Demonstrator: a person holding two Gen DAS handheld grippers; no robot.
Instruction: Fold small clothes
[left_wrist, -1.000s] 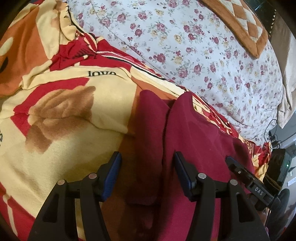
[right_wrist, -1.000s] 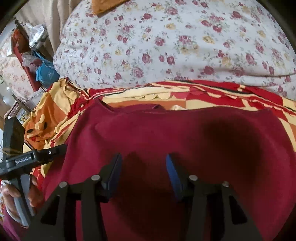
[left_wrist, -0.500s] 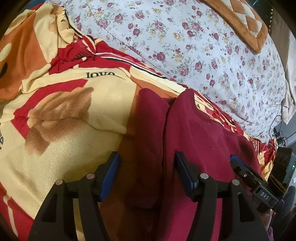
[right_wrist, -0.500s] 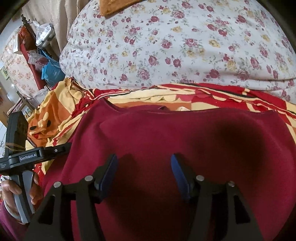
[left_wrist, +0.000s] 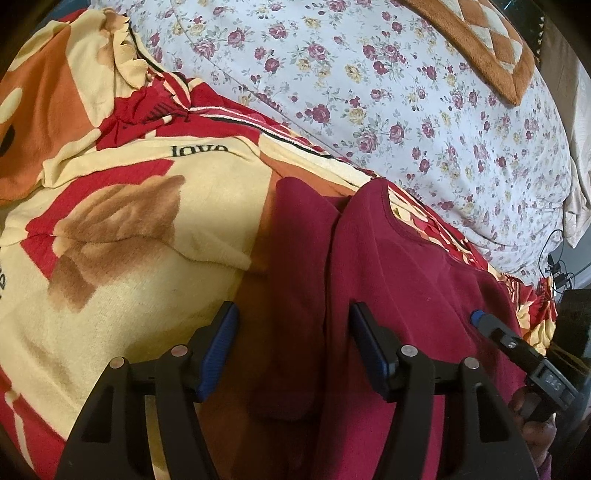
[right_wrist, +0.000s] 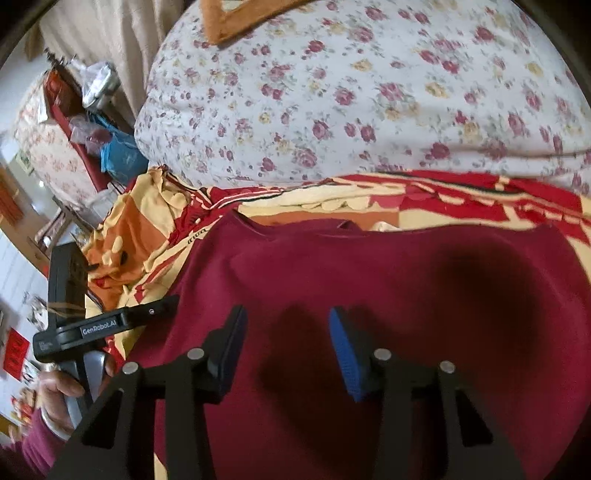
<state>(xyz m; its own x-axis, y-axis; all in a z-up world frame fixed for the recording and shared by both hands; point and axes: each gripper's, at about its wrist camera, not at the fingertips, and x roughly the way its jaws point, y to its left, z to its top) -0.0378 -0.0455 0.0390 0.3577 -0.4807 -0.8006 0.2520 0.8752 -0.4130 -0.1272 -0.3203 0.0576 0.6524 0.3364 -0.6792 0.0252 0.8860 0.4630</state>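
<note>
A soft maroon knit top (right_wrist: 369, 295) lies flat on the fleecy patterned blanket (left_wrist: 129, 240). Left gripper (left_wrist: 291, 343) open above its sleeve; right gripper (right_wrist: 284, 347) closing, pads clear.

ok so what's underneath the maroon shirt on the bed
The maroon shirt lies on a red, yellow and orange blanket, which shows around its edges. Whatever lies below that blanket is covered.

Maroon shirt (right_wrist: 369, 280) on blanket (right_wrist: 424, 206), right gripper (right_wrist: 286, 350) closing above
</note>
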